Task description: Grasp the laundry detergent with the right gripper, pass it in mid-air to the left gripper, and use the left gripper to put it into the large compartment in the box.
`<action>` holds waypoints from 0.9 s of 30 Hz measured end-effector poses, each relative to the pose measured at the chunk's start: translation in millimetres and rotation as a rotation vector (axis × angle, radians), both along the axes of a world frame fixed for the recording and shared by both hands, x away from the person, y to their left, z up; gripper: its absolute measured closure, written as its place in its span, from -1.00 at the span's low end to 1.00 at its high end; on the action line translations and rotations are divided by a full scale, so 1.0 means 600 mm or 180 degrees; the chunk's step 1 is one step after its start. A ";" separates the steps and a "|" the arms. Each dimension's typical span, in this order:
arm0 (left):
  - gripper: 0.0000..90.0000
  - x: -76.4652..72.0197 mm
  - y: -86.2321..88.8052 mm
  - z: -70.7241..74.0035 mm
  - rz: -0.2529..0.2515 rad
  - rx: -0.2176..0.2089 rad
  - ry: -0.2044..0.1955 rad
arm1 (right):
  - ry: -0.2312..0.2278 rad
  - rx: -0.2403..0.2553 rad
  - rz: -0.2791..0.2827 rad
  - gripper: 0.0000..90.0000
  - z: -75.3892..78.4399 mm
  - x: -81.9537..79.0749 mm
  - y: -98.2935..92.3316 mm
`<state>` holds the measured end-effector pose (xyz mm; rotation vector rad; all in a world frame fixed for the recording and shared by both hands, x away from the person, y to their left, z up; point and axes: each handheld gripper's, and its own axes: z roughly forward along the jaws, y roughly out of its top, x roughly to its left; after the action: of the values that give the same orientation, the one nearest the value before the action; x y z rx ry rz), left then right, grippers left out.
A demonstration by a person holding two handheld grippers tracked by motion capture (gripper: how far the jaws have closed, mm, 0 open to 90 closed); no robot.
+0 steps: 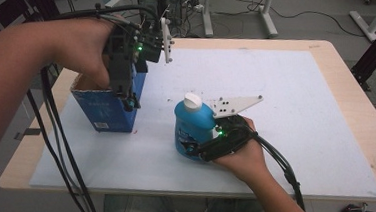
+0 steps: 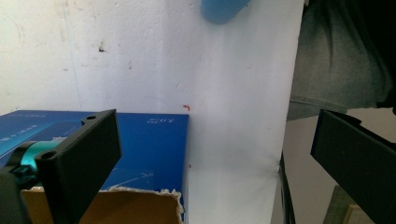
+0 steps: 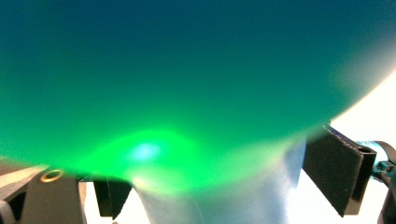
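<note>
A blue bottle [image 1: 193,118] with a white cap [image 1: 192,101] stands near the middle of the white mat. My right gripper [image 1: 195,146] comes at it low from the near side, and its jaws sit against the bottle's lower body. In the right gripper view the bottle [image 3: 196,70] spans the gap between both jaws of the gripper [image 3: 219,186]. A blue cardboard box [image 1: 103,112] with a torn open top stands at the left. My left gripper [image 1: 130,102] points down over the box's right wall, jaws wide open [image 2: 219,163], one over the box [image 2: 154,149], one outside it.
The white mat [image 1: 286,104] covers most of a light wooden table [image 1: 348,90]. Black cables [image 1: 61,145] hang off the table's left front. Metal stand legs and more cables are on the floor behind the table. The bottle's base [image 2: 222,10] shows beyond the box.
</note>
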<state>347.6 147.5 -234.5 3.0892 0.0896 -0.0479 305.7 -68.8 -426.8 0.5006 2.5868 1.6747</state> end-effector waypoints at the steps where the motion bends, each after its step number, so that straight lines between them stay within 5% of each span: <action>1: -0.96 0.000 0.000 0.000 0.0011 -0.0005 -0.0002 | -0.0008 0.0010 0.0017 -0.50 0.000 0.000 0.000; 27: -0.96 0.000 0.007 -0.004 0.0022 -0.0009 -0.0008 | -0.0131 0.0050 0.0069 -0.14 -0.003 -0.003 0.004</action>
<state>347.5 151.9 -237.1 3.0858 0.1002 -0.0436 304.1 -66.5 -428.5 0.4354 2.5617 1.6946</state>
